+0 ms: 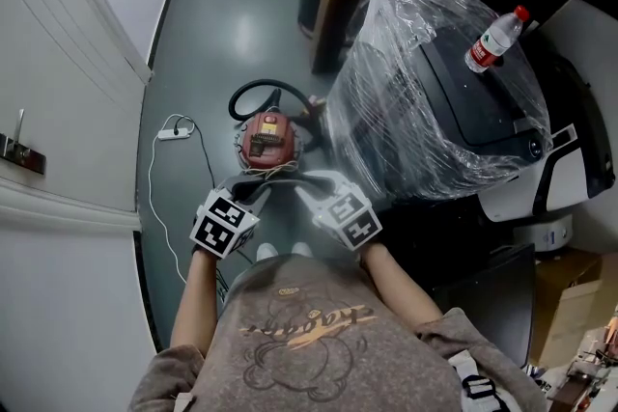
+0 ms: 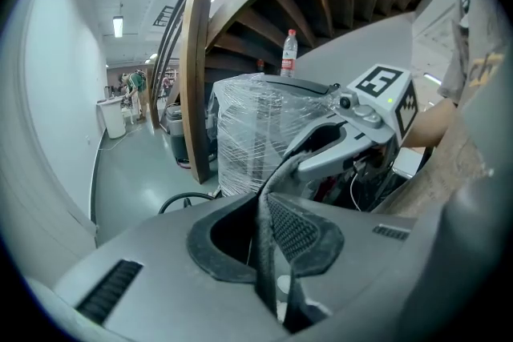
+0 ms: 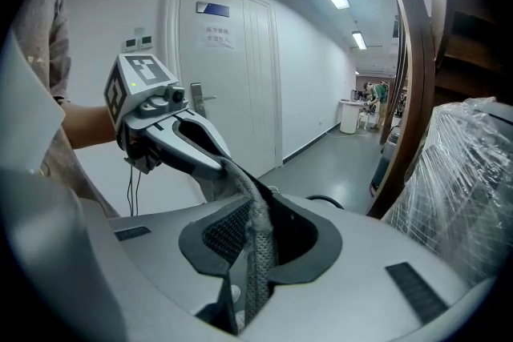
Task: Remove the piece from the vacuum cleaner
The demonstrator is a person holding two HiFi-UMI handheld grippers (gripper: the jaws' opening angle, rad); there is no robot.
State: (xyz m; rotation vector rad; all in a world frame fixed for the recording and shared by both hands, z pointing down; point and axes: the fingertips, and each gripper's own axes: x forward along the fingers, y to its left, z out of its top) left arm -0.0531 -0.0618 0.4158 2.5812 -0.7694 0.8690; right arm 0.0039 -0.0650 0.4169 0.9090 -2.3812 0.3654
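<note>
Water bottle (image 1: 496, 39) atop plastic-wrapped machine (image 1: 415, 111); white door (image 1: 58, 63)

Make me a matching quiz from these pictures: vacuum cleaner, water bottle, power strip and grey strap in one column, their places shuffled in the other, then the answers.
1. vacuum cleaner
2. water bottle
3. power strip
4. grey strap

A. on top of the plastic-wrapped load
B. clamped between the left tool and the right tool
C. on the floor near the white door
D. on the floor just beyond both tools

Pairs: 1-D, 2-A, 3-C, 4-B

Left tongs (image 2: 269, 256) pinch a grey mesh strip (image 2: 275, 182).
</note>
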